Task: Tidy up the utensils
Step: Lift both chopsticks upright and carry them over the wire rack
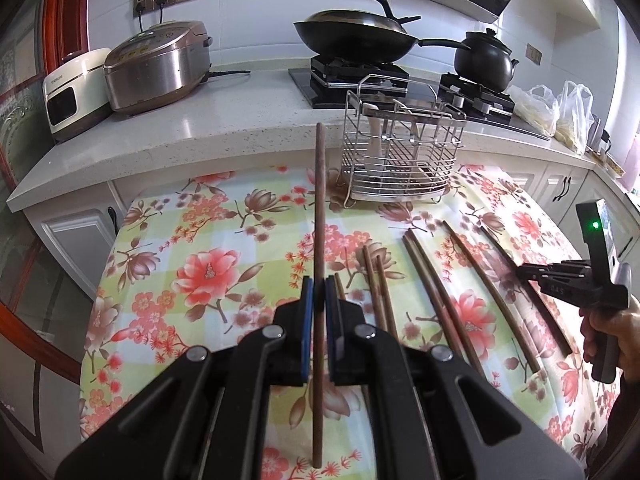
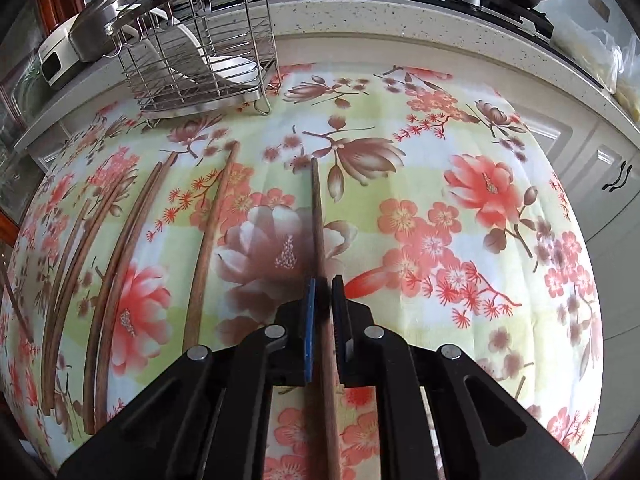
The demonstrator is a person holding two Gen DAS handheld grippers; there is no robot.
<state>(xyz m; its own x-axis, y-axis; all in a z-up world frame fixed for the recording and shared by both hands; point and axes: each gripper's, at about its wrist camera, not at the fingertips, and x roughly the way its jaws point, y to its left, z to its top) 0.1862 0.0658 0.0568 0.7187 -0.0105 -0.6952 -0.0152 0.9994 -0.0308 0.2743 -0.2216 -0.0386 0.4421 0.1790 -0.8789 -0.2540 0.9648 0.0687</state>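
My left gripper (image 1: 319, 294) is shut on a brown wooden chopstick (image 1: 319, 216), held above the floral tablecloth and pointing toward the wire utensil rack (image 1: 400, 152). My right gripper (image 2: 324, 292) is shut on another chopstick (image 2: 318, 216), low over the cloth, tip pointing away. The right gripper also shows in the left wrist view (image 1: 524, 272) at the right edge. Several more chopsticks (image 1: 436, 292) lie on the cloth between the grippers; they also show in the right wrist view (image 2: 208, 236). The rack (image 2: 200, 60) holds a white utensil.
The table with the floral cloth (image 1: 208, 264) stands against a white counter (image 1: 192, 120). On the counter are a rice cooker (image 1: 156, 64), a wok on the stove (image 1: 352, 40), a black pot (image 1: 484, 60) and plastic bags (image 1: 560, 108).
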